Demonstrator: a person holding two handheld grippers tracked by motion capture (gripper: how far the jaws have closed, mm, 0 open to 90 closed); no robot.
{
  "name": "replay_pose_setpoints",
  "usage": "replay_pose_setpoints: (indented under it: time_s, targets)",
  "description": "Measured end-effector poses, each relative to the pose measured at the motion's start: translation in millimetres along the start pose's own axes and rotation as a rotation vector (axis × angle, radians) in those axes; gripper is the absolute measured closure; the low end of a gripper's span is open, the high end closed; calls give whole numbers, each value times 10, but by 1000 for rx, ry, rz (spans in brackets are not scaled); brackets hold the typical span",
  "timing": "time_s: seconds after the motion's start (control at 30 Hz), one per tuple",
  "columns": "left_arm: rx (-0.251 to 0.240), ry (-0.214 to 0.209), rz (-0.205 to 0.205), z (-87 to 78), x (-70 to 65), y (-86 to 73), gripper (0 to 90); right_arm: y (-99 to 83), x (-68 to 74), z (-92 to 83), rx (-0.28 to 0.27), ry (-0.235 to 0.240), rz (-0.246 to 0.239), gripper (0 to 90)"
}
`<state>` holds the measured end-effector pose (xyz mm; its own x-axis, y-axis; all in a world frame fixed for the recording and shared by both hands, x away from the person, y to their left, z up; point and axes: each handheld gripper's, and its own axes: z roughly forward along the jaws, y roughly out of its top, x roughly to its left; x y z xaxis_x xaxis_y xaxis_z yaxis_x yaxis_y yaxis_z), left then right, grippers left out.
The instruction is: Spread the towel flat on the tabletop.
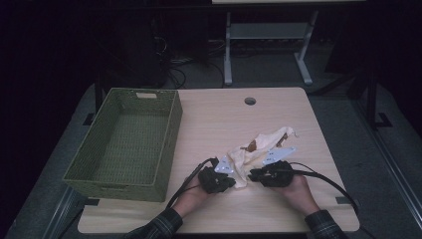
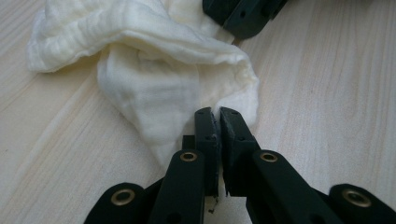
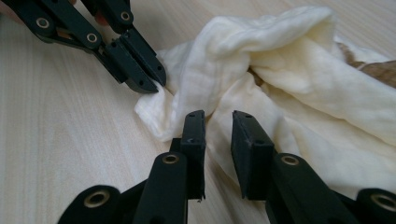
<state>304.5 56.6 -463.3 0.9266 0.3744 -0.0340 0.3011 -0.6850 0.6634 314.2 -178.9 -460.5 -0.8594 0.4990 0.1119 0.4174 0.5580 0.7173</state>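
Observation:
A crumpled cream cloth with a brown patch lies on the near right part of the wooden table. My left gripper is at the cloth's near left corner. In the left gripper view, this gripper is shut on the cloth's thin edge. My right gripper is on the cloth's near right side. In the right gripper view, it stands open over a fold of the cloth. The left gripper also shows there, pinching the corner.
An empty green woven basket stands on the left side of the table. A round cable hole is near the far edge. Beyond the table are a dark floor, cables and a white desk frame.

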Motion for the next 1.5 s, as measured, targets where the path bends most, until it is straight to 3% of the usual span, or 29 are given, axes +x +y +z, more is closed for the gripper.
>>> replay_pose_setpoints:
  time_s: [0.2, 0.43, 0.63, 0.77, 1.03, 1.17, 1.3, 1.43, 1.5]
  targets:
    - [-60, -24, -43, -76, 38, 28, 861, -6, 25, 104, 39, -17, -23, 706]
    - [-145, -11, -83, -260, 109, 68, 862, -16, 33, 104, 42, -66, -55, 872]
    - [-209, 45, -124, -440, 226, 68, 862, -36, 21, 28, 61, -71, -51, 887]
    - [-224, 78, -161, -526, 331, 16, 862, -85, -11, -126, 36, -92, -38, 887]
    - [-210, 120, -196, -566, 391, -29, 862, -319, -206, -529, 26, -157, 45, 888]
    - [-181, 110, -212, -541, 391, -53, 861, -483, -280, -732, 24, -191, 84, 888]
    - [-131, 64, -237, -473, 327, -105, 857, -619, -287, -883, 19, -197, 122, 888]
    - [-80, 87, -205, -405, 250, -120, 810, -698, -213, -893, 57, -188, 127, 886]
    - [-90, 100, -202, -423, 236, -111, 758, -721, -179, -893, 72, -188, 126, 886]
